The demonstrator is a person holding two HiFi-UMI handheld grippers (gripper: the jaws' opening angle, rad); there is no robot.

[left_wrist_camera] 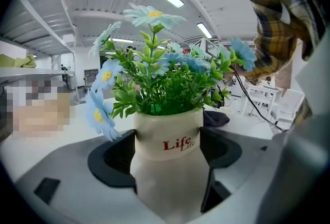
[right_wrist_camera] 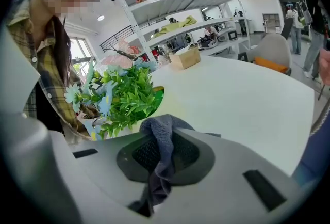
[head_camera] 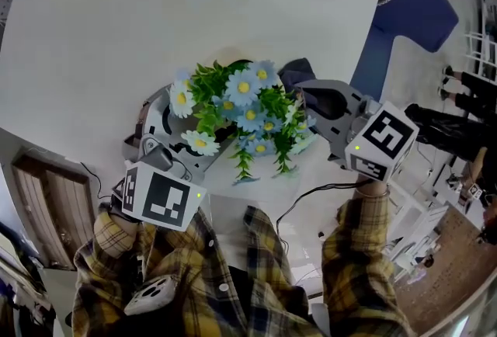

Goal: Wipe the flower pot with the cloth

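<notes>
Flowers (head_camera: 241,114) fill the middle of the head view, between the left tongs (head_camera: 167,130) and the right tongs (head_camera: 330,102), over a white surface (head_camera: 155,17). In the left gripper view, those tongs are clenched on an upright cream flower pot (left_wrist_camera: 167,176), one pad on each side. In the right gripper view, those tongs pinch a grey cloth (right_wrist_camera: 157,156), with the plant just beyond them on the left.

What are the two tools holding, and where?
The left tool grips the flower pot by its upper body. The right tool pinches a fold of the cloth.
</notes>
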